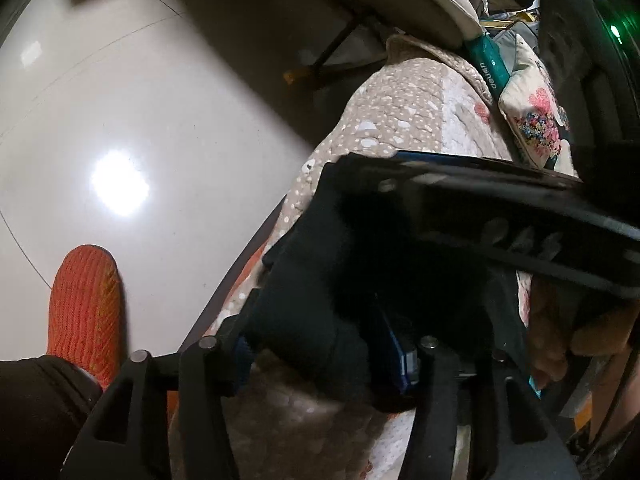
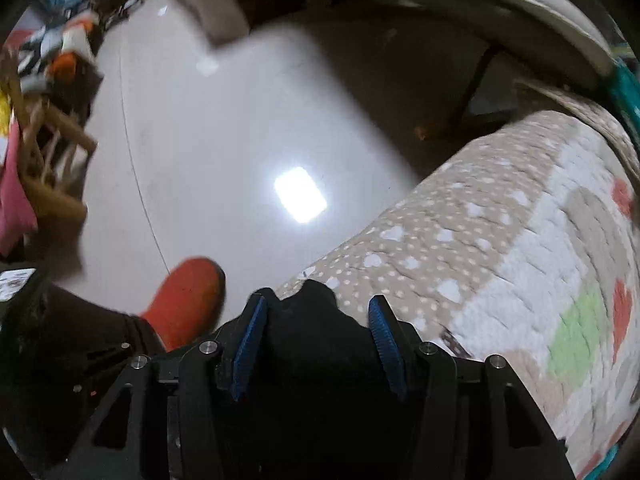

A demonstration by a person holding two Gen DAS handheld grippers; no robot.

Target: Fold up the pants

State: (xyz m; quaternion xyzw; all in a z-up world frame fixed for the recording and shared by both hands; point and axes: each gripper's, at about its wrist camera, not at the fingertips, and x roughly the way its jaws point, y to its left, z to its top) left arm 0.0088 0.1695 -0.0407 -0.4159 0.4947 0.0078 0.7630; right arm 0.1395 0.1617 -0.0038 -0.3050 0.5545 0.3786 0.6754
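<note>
The black pants [image 1: 316, 280] bunch up between the blue pads of my left gripper [image 1: 320, 344], which is shut on them above the quilt's edge. The right gripper's black body [image 1: 500, 208] crosses just above and to the right, close to the same fabric. In the right wrist view the black pants [image 2: 316, 340] fill the gap between the blue pads [image 2: 248, 344], and my right gripper [image 2: 316, 336] is shut on them. The rest of the pants is hidden below both grippers.
A dotted beige patchwork quilt [image 2: 500, 248] covers the bed on the right. Glossy white floor [image 1: 140, 120] lies to the left, with a person's orange slipper [image 1: 84, 312] near. A floral pillow [image 1: 536, 116] and clutter sit at the back; a wooden chair [image 2: 48, 168] stands far left.
</note>
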